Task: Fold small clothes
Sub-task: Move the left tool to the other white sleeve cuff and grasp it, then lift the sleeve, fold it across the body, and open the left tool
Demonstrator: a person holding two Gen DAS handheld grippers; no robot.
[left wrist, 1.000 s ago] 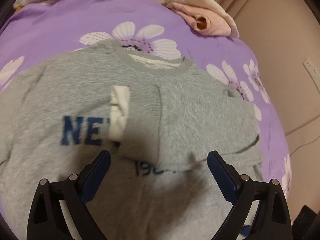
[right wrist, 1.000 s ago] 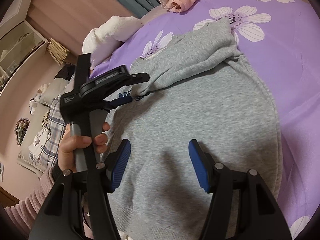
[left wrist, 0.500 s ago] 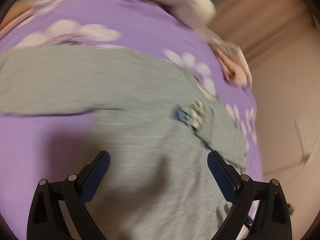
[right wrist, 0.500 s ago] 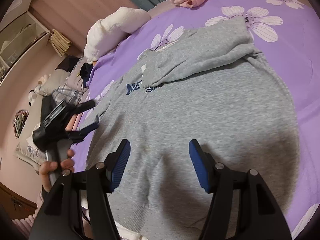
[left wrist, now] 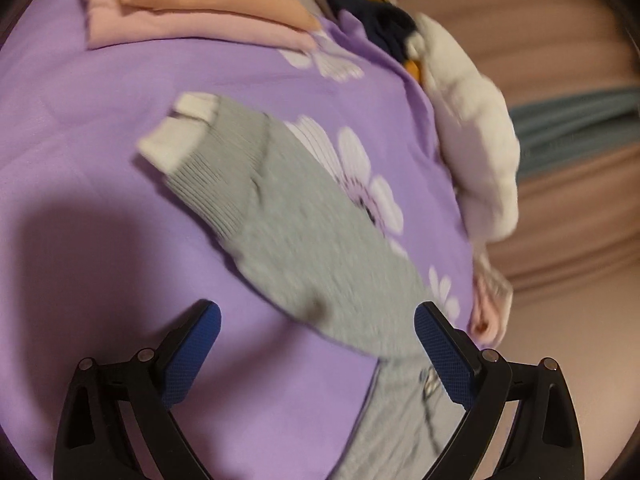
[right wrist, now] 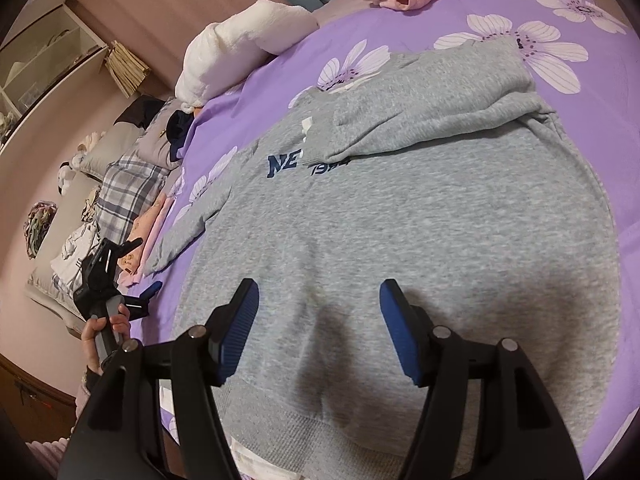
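Sweatshirt (right wrist: 400, 216) lies on the bed (right wrist: 600, 60); your left gripper (left wrist: 316, 344) has swung off its chest to the unfolded sleeve (left wrist: 280, 216) at 9 o'clock, jaws released. Right gripper (right wrist: 318, 328) hovers released.

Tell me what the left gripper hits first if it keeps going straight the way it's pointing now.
Most likely the grey sleeve, stretched flat on the purple bedspread. The left gripper stands open, tilted down, with the sleeve crossing ahead between its fingers. Depth is hard to judge in this blur.
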